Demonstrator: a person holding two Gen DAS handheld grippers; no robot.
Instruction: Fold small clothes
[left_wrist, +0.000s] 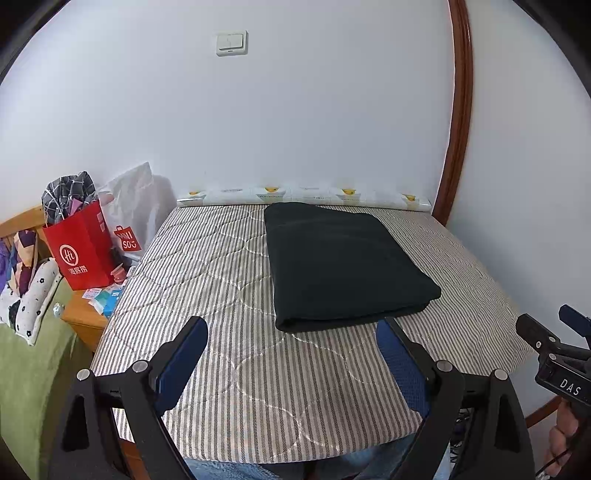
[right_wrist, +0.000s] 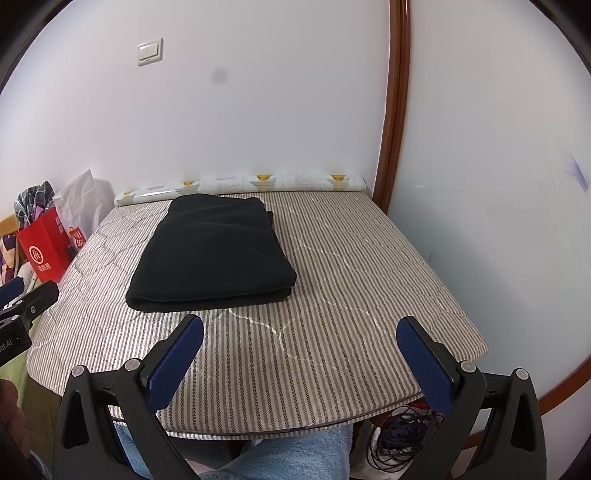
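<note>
A: Surface first. The desk (left_wrist: 258, 387) wears a quilted cover, thin grey and off-white stripes, herringbone weave, pale stitch lines curving across it.

B: And the garment?

A: 1 dark garment (left_wrist: 343, 262), near black, matte and soft, folded into a thick rectangle with rounded edges. Layers show at its near edge. It lies flat on the far half of the desk, apart from both tools.

B: Jaws?

A: Left gripper (left_wrist: 291, 350): jaws wide, nothing between them, held over the near part of the desk. Black frame, round metal rivets, blue pads with a fine mesh texture. Right gripper (right_wrist: 299, 350): same build, jaws also wide and empty, short of the garment.

B: Any writing?

A: Left wrist view, far right: the right gripper's body reads "DAS". Right wrist view, far left edge: the other tool shows "ot.AI", the rest cut off. A glossy red paper bag (left_wrist: 83, 251) beside the desk has a white circular logo over 3 Chinese characters. Checked cloth sticks out of its top. Behind it, a white plastic bag (left_wrist: 135, 210) with a red MINISO mark.

B: Back edge?

A: A shiny roll (left_wrist: 306, 195) printed with yellow shapes, lying against the white wall. White switch plate (left_wrist: 232, 43) above. Dark wooden trim (left_wrist: 458, 110) curves on the right.
</note>
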